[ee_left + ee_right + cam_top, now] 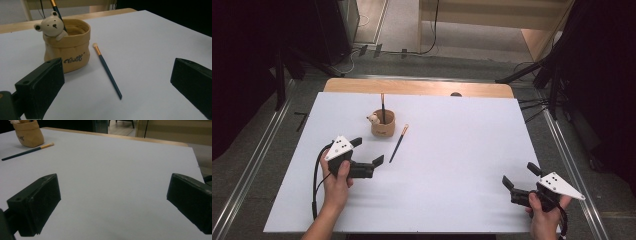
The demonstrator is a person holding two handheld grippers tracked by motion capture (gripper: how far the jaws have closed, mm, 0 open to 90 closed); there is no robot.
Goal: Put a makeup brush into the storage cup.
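Jaws spread wide, the left gripper (367, 151) faces a slim dark-handled makeup brush (398, 143) lying flat at centre frame, just beside the tan pouch-shaped ceramic holder with a white bear figure (383, 124), likely lined up to grasp it. Lower right, the right gripper (520, 176) waits released over the bare white tabletop (462, 150).

Count's easy: two makeup brushes, one standing (382, 106) in the pot, one lying (398, 143) just beside it. One tan pot (383, 125), with one little bear figure (373, 119) on its rim. One white table (452, 165).
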